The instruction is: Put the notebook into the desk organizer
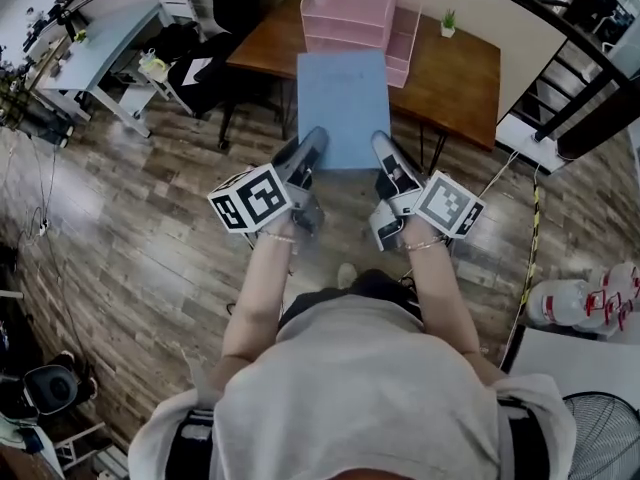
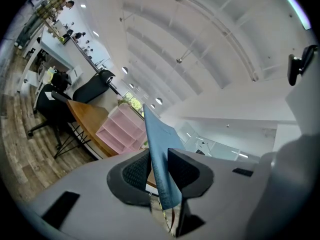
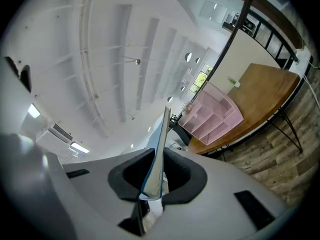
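The notebook (image 1: 343, 108) is blue and is held flat in the air, out in front of the person and above the wood floor (image 1: 150, 248). It is not in the desk organizer (image 1: 352, 13).

The left gripper (image 1: 308, 160) grips the near left corner of the notebook. In the left gripper view, the cover passes edge-on between the two dark pads, and both pads press against it. The right gripper (image 1: 384, 158) grips the near right corner. In the right gripper view, its jaws are likewise closed on the thin edge of the notebook. Both grippers point level, toward the desk (image 1: 462, 80).

In the head view, the far edge of the notebook overlaps the near edge of the desk and the lower front of the desk organizer. How high it sits against the desk top cannot be read.

The desk organizer is pink, with stacked trays and side compartments. It stands on the brown wooden desk, near the back. A small potted plant (image 1: 448, 23) stands on the desk to the right of the organizer, apart from it.

A dark office chair (image 1: 198, 68) stands at the left end of the desk. A pale table (image 1: 105, 43) stands further left.
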{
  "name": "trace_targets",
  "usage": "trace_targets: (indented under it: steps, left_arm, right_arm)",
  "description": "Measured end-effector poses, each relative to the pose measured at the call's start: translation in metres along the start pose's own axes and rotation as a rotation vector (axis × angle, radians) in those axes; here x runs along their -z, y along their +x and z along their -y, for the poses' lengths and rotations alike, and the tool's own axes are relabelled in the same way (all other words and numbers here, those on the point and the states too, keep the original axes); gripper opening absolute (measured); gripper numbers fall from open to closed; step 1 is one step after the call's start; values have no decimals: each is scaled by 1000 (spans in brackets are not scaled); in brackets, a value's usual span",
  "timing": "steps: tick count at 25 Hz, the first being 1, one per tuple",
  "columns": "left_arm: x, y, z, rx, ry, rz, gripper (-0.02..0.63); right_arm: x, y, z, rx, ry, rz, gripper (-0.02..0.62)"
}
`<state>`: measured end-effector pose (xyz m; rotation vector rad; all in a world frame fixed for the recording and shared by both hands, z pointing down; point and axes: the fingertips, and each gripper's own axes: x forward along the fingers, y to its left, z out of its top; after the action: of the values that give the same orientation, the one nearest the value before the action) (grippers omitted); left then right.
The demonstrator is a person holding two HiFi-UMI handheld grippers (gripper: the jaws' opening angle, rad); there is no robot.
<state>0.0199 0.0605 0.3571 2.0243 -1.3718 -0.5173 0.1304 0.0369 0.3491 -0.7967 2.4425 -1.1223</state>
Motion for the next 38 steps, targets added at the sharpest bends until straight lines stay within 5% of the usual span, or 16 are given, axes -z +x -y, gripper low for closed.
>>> trace_targets:
  steps: [17,38]
  left_arm:
    - [-24,100,-50,22,-51,-41,103]
    - [-135,221,-147,207,-44,-205,101]
  right_arm:
    - [-44,72,70,46,57,10,55]
    - [-83,226,109,166,61,230,57]
